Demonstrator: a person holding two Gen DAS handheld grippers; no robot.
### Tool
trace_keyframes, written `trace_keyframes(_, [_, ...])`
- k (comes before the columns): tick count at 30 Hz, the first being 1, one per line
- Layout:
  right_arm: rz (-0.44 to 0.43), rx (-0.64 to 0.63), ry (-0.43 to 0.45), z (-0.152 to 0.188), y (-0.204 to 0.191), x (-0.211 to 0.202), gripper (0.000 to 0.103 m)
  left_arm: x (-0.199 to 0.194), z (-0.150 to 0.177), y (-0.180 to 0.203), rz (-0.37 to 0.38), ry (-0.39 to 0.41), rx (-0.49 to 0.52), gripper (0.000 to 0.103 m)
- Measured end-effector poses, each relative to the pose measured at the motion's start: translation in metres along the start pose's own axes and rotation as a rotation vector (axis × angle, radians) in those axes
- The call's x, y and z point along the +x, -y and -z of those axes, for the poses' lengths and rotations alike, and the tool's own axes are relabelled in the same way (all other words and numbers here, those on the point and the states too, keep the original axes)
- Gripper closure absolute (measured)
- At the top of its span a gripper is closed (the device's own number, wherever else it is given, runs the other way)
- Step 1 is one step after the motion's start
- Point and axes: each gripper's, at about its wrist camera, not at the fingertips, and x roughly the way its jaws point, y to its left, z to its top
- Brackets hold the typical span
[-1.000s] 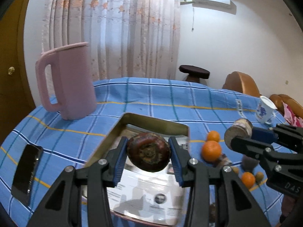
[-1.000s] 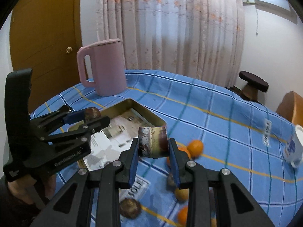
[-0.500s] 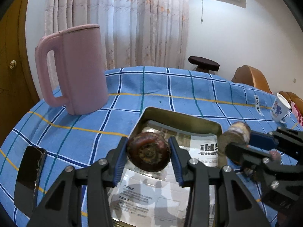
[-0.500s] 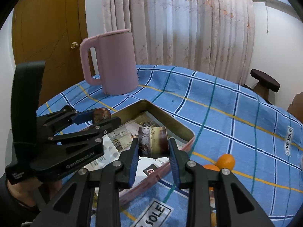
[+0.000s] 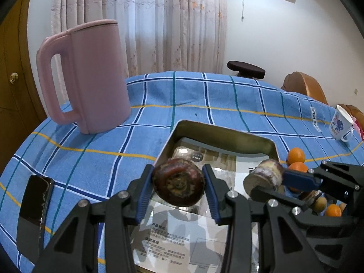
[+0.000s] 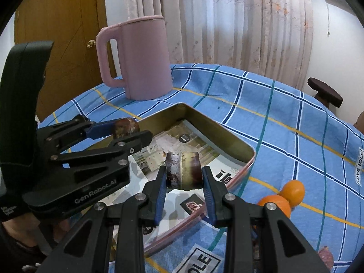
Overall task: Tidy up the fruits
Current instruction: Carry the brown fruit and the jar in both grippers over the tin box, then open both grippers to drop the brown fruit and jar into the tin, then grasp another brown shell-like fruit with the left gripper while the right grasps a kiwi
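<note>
Left gripper [image 5: 178, 185]: jaws closed partway, blue pads pressed on both sides of a round dark-brown fruit [image 5: 178, 184], flat ringed face toward the camera. Looks like a water chestnut, can't confirm. Grip looks centred, no tilt.

Right gripper [image 6: 183, 177]: jaws nearly shut, clamped on a second brown fruit [image 6: 183, 173], seen edge-on, with a pale band across it. Pads sit on its flat faces.

Both loads hang over the open metal tin [image 5: 268, 142], centre of the left view and centre-left of the right view. Printed paper [image 6: 159, 150] lines its floor; no fruit in it that I can see. In the right view the left gripper sits at mid left, over the tin's left rim; right gripper is over the near right part, close to the pink-edged rim.

Outward: two oranges [image 6: 293, 191] on the blue checked tablecloth [image 6: 284, 136] just right of the tin, lower right of the right view. More small fruit at lower right of the left view, partly hidden behind the right gripper. Pink jug [image 5: 91, 77] upper left, apart from the tin. Phone [image 5: 34, 207] lower left. White mug [image 5: 340, 126] at right edge.

Step, as I read it: transport done, both at the drop-off stage. Whether either fruit touches the tin floor, can't tell.

Next move: lower until each fruit is close to the paper, keep the two grippers apart, open the jaws, back out upward clear of the rim. Round one may roll; release low.
</note>
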Motion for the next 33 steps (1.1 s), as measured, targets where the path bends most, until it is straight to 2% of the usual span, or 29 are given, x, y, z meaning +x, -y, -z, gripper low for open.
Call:
trace_keyframes(4, [0.0,-0.013,-0.016,0.002,-0.003,0.006,0.071,0.0,0.001,-0.001,-0.008,-0.005,-0.004,0.056])
trace_keyframes(6, [0.001,-0.009,-0.021,0.003,-0.004,0.007,0.07,-0.002,0.001,-0.002,-0.008,0.0,-0.01,0.044])
trace_keyframes(7, [-0.008,-0.007,-0.017,0.004,-0.004,0.006,0.069,-0.005,0.002,-0.002,-0.012,0.01,-0.011,0.034])
trace_keyframes(8, [-0.007,-0.007,-0.012,0.004,-0.004,0.005,0.065,-0.008,0.002,-0.001,-0.016,0.024,-0.004,0.028])
trace_keyframes(9, [-0.005,-0.008,-0.006,0.005,-0.005,0.003,0.06,-0.012,0.002,0.001,-0.021,0.037,0.004,0.027])
trace_keyframes(10, [-0.006,-0.005,0.002,0.005,-0.004,0.0,0.049,-0.016,0.002,0.002,-0.019,0.049,0.009,0.024])
trace_keyframes(11, [-0.005,-0.002,0.009,0.006,-0.004,-0.003,0.043,-0.021,0.001,0.002,-0.012,0.058,0.008,0.017])
trace_keyframes(13, [0.004,-0.005,0.028,0.009,-0.004,-0.014,0.043,-0.033,0.002,0.002,-0.003,0.089,-0.004,0.005])
trace_keyframes(14, [0.008,-0.012,0.037,0.012,-0.003,-0.022,0.043,-0.04,0.004,0.001,-0.001,0.112,-0.008,0.004])
trace_keyframes(19, [0.09,0.015,0.078,0.043,0.022,-0.07,0.043,-0.073,0.021,0.016,0.062,0.159,0.007,0.004])
trace_keyframes(24, [0.228,0.117,0.077,0.09,0.064,-0.112,0.043,-0.088,0.043,0.051,0.141,0.152,0.061,0.004])
trace_keyframes(27, [0.277,0.19,0.068,0.114,0.086,-0.125,0.043,-0.091,0.055,0.074,0.186,0.138,0.092,0.004])
trace_keyframes(30, [0.305,0.263,0.054,0.133,0.105,-0.129,0.043,-0.088,0.066,0.097,0.222,0.106,0.135,0.009])
trace_keyframes(32, [0.31,0.289,0.045,0.14,0.112,-0.127,0.043,-0.083,0.07,0.109,0.235,0.079,0.166,0.02])
trace_keyframes(33, [0.298,0.301,0.041,0.142,0.114,-0.127,0.043,-0.082,0.072,0.113,0.246,0.066,0.172,0.021])
